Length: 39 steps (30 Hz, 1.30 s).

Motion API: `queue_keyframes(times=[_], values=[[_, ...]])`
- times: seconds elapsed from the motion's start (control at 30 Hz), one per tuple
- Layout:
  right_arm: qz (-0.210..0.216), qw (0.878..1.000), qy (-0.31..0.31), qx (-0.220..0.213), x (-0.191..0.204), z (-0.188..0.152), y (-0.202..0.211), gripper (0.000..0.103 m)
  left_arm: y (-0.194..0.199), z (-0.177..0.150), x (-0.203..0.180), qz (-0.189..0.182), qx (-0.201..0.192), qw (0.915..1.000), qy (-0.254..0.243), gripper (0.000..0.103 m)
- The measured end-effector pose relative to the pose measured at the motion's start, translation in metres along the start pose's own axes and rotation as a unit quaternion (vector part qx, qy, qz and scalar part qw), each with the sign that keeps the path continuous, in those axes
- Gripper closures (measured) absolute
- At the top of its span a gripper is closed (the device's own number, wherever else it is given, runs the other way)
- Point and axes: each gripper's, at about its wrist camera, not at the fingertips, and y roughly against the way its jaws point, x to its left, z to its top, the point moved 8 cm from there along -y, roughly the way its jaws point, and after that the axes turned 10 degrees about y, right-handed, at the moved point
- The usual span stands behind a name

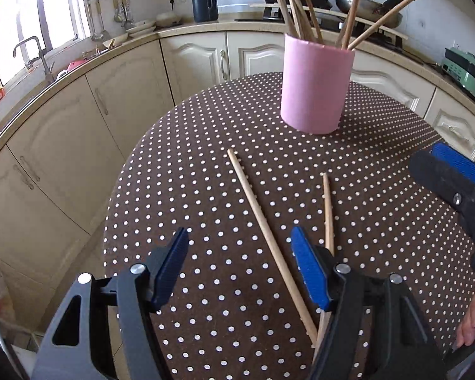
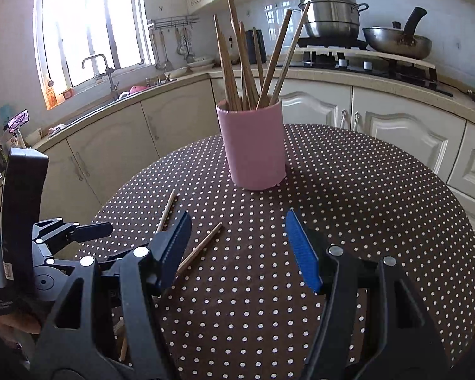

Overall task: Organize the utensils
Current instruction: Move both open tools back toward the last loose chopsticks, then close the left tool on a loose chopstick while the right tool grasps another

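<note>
A: Status of the utensil sort, scanning each frame left to right?

B: Left wrist view, lower left to lower centre: the left hand-held gripper point(image 1: 239, 269) has its jaws spread with nothing pinched. One loose chopstick point(image 1: 269, 243) lies on the dotted desk point(image 1: 186, 190) and crosses the gap between the jaws; a second loose chopstick point(image 1: 327, 209) lies just right of it, its near end hidden behind the right finger. Upper centre: the pink holder point(image 1: 315, 88) stands upright and already carries a bundle of chopsticks point(image 1: 300, 9).

A: And the other side?

B: Right edge of the same view: the right hand-held gripper point(image 1: 452, 174), jaws apart, empty. In its own view nothing sits between the pads; both loose sticks lie left of its left finger.

A: Assessment?

B: Largely complete. Most sticks are stowed; two visibly remain on the desk, near the holder but apart from it. Neither is gripped yet, so pickup and insertion are outstanding for both.
</note>
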Motion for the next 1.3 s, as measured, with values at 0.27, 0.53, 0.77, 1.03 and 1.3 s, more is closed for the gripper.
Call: queue_keyframes(times=[0.27, 0.53, 0.77, 1.03, 1.3], values=[[0.045, 0.994, -0.021, 0.098, 0.025, -0.02, -0.023, 0.041, -0.001, 0.002, 0.021, -0.002, -0.001, 0.9993, 0.036, 0.036], [0.048, 0.988, -0.002, 0.146, 0.051, -0.034, -0.036, 0.05, 0.003, 0.004, 0.037, -0.004, -0.007, 0.9978, 0.065, 0.036], [0.054, 0.983, 0.024, 0.176, 0.071, -0.043, -0.043, 0.073, 0.006, 0.004, 0.038, -0.012, -0.013, 0.9976, 0.066, 0.036], [0.075, 0.975, 0.058, 0.2, 0.072, -0.043, -0.047, 0.089, 0.003, 0.007, 0.032, -0.022, -0.008, 0.9973, 0.069, 0.036], [0.083, 0.971, 0.061, 0.217, 0.038, -0.04, -0.045, 0.096, -0.009, 0.013, 0.008, -0.052, 0.021, 0.9963, 0.065, 0.036]])
